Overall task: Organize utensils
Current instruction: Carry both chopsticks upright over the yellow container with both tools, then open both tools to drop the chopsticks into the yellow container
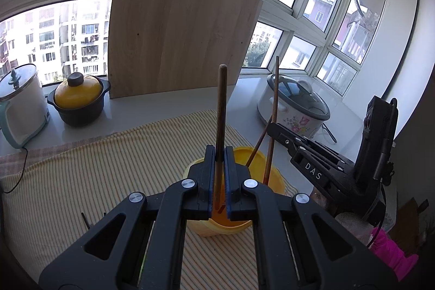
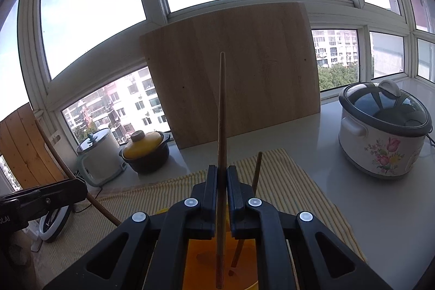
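Note:
My left gripper [image 1: 220,151] is shut on a dark wooden stick [image 1: 221,105] that stands upright, its lower end inside the yellow cup [image 1: 273,182]. My right gripper [image 2: 222,170] is shut on a longer, thin wooden stick [image 2: 221,113], whose lower end also reaches into the yellow cup [image 2: 199,249]. A third stick [image 2: 257,170] leans loose in the cup. In the left wrist view the right gripper [image 1: 273,128] comes in from the right with its stick [image 1: 276,89] over the cup rim. The left gripper [image 2: 81,189] shows at the left edge of the right wrist view.
The cup stands on a yellow striped cloth [image 1: 95,170] on a white counter. A wooden board [image 1: 179,34] leans on the window behind. A yellow-lidded black pot [image 1: 78,99] and a white kettle [image 1: 21,105] stand left; a flowered rice cooker [image 2: 383,132] stands right.

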Demonstrator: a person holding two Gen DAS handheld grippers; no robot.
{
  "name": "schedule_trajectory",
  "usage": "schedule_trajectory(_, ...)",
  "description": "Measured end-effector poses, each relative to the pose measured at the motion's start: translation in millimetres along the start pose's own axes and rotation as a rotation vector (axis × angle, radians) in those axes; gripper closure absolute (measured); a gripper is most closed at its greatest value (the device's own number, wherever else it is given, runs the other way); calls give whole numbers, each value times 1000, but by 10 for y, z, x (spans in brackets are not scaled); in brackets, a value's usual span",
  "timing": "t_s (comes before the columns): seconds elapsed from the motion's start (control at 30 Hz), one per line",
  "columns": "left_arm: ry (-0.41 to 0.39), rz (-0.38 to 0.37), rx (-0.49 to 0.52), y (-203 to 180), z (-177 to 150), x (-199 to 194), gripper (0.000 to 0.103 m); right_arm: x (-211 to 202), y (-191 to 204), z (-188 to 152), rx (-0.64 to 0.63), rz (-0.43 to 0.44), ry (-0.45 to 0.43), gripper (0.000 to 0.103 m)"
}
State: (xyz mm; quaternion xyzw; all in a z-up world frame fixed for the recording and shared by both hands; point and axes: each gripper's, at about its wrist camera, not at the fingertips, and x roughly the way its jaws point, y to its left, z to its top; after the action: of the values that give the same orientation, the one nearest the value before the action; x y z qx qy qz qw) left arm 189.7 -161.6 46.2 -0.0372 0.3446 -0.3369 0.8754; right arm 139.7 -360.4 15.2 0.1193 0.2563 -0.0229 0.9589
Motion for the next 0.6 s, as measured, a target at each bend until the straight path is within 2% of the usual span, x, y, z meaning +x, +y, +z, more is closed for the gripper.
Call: schedule_trajectory(0.6,61,25,-5,49,-102,352,99,-204,41,-333,-33,50,54,98)
